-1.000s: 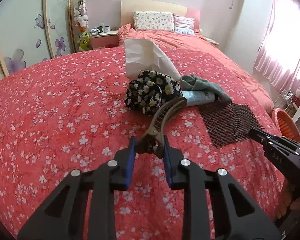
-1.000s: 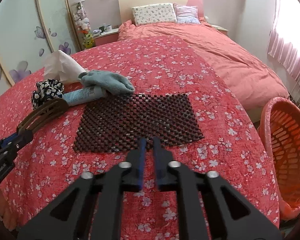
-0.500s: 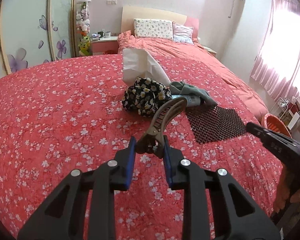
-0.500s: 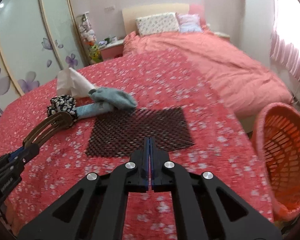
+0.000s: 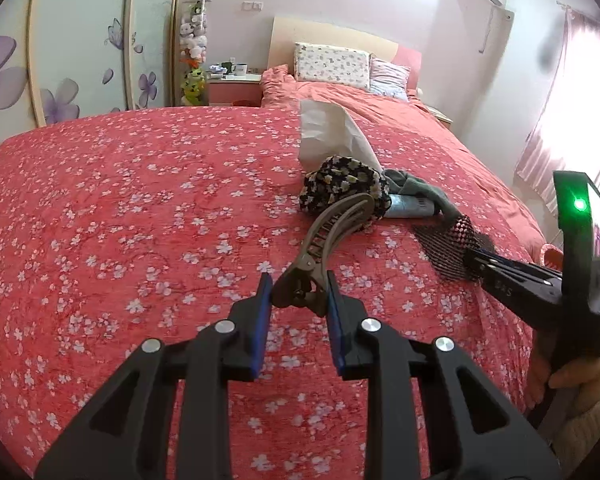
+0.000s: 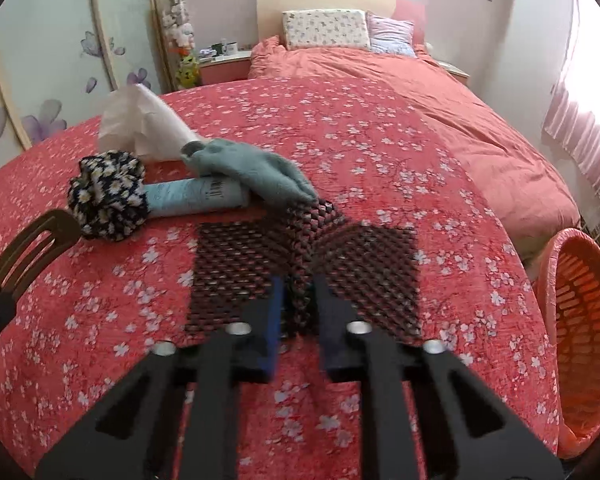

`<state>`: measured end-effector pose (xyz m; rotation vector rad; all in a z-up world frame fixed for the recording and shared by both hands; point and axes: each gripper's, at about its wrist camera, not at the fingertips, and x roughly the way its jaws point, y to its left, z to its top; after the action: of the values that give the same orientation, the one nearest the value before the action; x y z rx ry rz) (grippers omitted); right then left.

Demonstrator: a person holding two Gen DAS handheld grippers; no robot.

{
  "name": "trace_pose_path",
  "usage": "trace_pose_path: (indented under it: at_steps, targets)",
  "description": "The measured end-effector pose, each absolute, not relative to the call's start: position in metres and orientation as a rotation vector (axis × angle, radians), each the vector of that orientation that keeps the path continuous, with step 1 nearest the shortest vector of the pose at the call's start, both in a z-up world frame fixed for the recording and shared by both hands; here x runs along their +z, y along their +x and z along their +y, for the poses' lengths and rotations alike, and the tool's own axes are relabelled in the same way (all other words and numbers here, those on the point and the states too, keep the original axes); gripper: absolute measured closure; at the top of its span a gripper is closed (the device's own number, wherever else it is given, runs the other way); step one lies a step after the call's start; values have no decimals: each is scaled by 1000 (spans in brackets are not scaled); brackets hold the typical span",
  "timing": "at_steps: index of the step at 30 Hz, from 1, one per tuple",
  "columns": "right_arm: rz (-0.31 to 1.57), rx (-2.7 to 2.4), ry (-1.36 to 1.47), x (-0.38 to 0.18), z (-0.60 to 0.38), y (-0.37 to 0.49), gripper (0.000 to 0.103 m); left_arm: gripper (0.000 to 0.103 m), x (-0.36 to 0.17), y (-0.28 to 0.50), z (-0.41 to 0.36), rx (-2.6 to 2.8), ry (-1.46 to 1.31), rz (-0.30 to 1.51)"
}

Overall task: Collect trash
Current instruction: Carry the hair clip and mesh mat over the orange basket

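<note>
left gripper jaws clamp the hair clip. right gripper jaws pinch the mesh mat; lift evenly toward the basket to their right.

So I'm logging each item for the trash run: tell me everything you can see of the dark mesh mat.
The dark mesh mat is an open-weave, rubbery-looking sheet, dark brown to black, roughly rectangular. It lies on the red floral bedspread, but its near edge is pinched up into a ridge between the fingers of the right claw. Its far edge meets the teal cloth, and the blue tube lies just beyond it. In the left wrist view it bunches at the claw's tip.
</note>
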<state>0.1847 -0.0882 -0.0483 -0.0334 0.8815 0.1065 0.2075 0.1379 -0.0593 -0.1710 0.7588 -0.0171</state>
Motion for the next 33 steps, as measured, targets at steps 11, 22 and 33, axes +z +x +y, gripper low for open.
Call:
trace_pose_path:
  at_steps: [11, 22, 33]
  targets:
    - [843, 111, 46, -30, -118, 160, 96, 78, -47, 196, 127, -27, -156, 736]
    - [752, 70, 137, -7, -165, 135, 98, 78, -27, 189, 103, -61, -128, 703]
    - [624, 13, 178, 28, -201, 102, 98, 78, -8, 190, 63, -122, -101, 670]
